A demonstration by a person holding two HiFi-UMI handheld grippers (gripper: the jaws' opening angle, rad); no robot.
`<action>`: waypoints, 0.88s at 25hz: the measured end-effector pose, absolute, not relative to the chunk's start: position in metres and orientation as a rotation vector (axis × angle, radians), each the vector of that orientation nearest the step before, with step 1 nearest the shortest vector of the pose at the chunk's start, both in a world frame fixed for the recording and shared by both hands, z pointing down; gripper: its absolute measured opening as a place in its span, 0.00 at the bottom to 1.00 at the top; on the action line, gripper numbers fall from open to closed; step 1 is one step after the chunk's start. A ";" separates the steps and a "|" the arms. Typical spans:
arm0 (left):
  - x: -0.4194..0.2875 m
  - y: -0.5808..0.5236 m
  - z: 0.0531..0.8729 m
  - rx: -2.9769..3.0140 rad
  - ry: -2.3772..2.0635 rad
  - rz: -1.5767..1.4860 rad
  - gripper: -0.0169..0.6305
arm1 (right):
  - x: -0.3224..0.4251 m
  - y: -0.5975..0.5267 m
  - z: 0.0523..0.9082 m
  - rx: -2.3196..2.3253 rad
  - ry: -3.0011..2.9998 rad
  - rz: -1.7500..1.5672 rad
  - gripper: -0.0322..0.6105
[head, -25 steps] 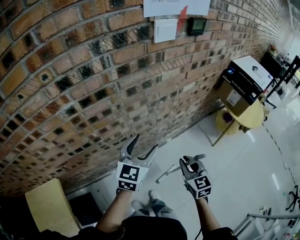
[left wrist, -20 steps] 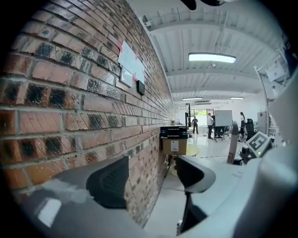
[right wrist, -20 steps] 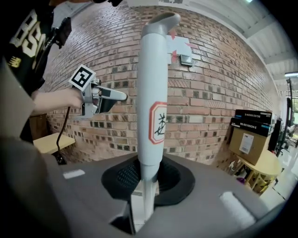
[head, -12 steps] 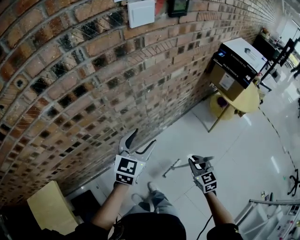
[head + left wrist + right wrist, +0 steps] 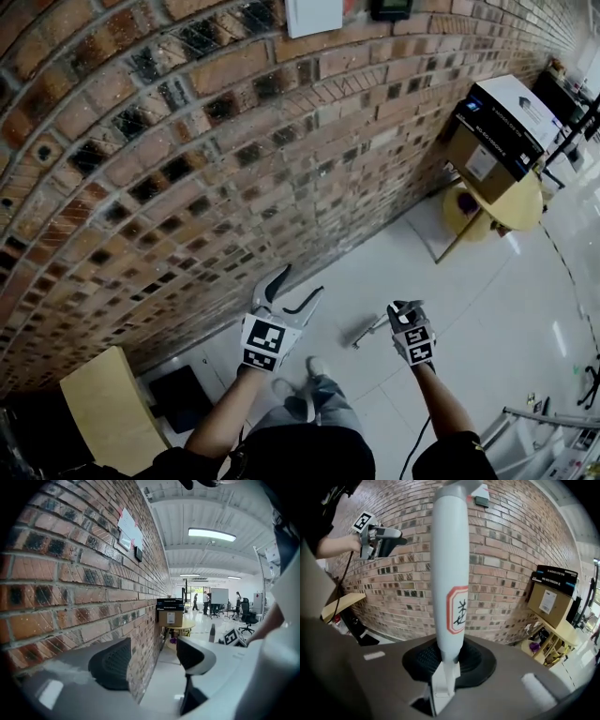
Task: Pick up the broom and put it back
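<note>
The broom's white handle (image 5: pixel 449 573), with a red-edged label, rises straight up out of my right gripper (image 5: pixel 443 667), which is shut on it. In the head view only a short grey stretch of the broom (image 5: pixel 367 332) shows, to the left of the right gripper (image 5: pixel 404 307). My left gripper (image 5: pixel 295 287) hangs next to the brick wall (image 5: pixel 187 159). Its jaws stand apart but are closing, and nothing is between them (image 5: pixel 154 660). The right gripper view shows the left gripper (image 5: pixel 377 538) at the upper left. The broom's head is out of sight.
A cardboard box with a black box on top (image 5: pixel 497 131) sits on a round yellow table (image 5: pixel 511 208) against the wall. A pale wooden table (image 5: pixel 108 412) and a black object (image 5: pixel 178 398) are at the lower left. My shoes (image 5: pixel 305 389) stand on white floor tiles (image 5: pixel 487 309).
Both hands have come down toward the floor. The right gripper sank the most and kept its hold on the broom handle. The left jaws still stand apart.
</note>
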State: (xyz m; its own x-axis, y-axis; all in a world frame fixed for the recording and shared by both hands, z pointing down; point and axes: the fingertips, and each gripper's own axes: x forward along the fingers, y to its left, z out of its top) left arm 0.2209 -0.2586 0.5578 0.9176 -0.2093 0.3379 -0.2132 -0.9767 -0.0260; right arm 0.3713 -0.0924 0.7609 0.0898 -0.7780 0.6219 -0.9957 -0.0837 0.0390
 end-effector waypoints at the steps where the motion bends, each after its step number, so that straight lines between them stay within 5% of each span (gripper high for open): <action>1: 0.217 -0.261 0.564 3.054 -0.348 0.547 0.52 | 0.373 -0.099 0.764 1.902 -1.743 0.633 0.15; 22: 0.114 -0.330 0.603 2.849 -0.761 0.590 0.51 | 0.355 -0.338 0.845 1.864 -1.745 0.896 0.15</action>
State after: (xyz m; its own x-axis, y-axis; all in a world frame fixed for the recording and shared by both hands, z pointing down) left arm 0.1136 -0.3304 0.6030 0.7959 -0.4511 0.4039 -0.5036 -0.8635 0.0279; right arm 0.3547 -0.3383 0.8447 -0.0018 -0.7073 0.7069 -0.9867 -0.1138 -0.1164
